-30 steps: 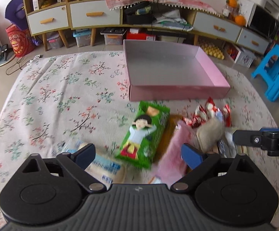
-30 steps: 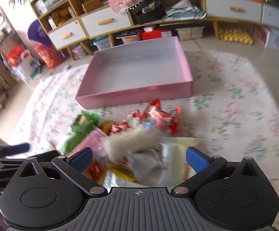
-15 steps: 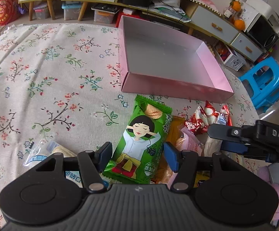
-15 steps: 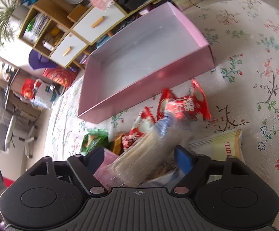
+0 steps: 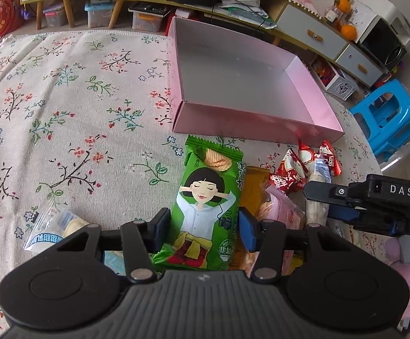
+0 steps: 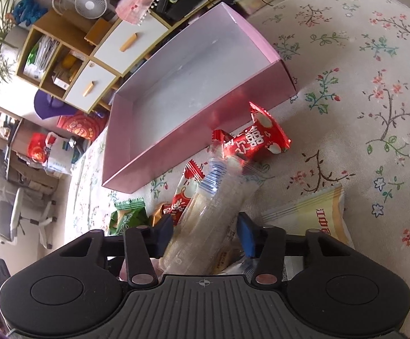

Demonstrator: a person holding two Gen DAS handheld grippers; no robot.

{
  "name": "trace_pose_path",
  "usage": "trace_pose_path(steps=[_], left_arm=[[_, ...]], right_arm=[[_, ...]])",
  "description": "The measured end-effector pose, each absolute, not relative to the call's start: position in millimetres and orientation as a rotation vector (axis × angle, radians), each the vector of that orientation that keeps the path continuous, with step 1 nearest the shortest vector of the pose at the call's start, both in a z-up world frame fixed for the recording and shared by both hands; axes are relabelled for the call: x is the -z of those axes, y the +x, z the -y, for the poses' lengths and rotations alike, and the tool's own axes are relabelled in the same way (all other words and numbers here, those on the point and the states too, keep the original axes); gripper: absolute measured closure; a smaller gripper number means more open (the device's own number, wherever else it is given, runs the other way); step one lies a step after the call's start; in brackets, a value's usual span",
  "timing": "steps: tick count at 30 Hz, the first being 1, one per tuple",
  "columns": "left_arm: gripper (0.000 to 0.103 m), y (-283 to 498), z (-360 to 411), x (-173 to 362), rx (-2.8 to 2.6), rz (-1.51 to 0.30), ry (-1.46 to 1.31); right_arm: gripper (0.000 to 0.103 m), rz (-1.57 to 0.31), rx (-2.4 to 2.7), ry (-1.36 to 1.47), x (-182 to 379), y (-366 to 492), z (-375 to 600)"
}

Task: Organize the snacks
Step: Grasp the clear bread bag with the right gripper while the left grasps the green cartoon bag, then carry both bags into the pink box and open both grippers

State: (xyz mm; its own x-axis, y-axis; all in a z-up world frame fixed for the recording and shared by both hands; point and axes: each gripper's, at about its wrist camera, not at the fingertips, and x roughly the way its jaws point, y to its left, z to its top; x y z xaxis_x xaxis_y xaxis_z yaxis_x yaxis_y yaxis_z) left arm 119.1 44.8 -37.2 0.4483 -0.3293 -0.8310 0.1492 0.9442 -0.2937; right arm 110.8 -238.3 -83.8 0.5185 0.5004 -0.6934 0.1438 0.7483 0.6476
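Within the last second we have narrowed both grippers onto snacks: our left gripper (image 5: 205,227) now pinches the green packet (image 5: 209,197), our right gripper (image 6: 206,233) the clear cracker pack (image 6: 213,214). Both packs lie near the empty pink box (image 5: 250,118), so lifting probably comes next.

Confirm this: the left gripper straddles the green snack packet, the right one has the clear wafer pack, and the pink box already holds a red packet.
One detail is off. The pink box holds nothing; the left wrist view shows its floor bare, and the red packets lie on the cloth beside it. The left gripper does straddle the green snack packet, and the right gripper has the clear wafer pack.
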Motion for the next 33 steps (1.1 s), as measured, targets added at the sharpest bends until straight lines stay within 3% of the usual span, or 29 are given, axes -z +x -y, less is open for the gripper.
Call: trace_pose_path(steps=[10,33], left_arm=[[0.06,117.1,-43.1,31.7,0.292,-1.041,-0.173],[0.06,109.9,-44.9,-1.1,0.275,-0.936,-0.209]], right_arm=[[0.07,-1.033,-0.223,0.784,80.0,105.4,249.2],[0.071,-0.951,-0.243,0.798,49.1,95.2,257.1]])
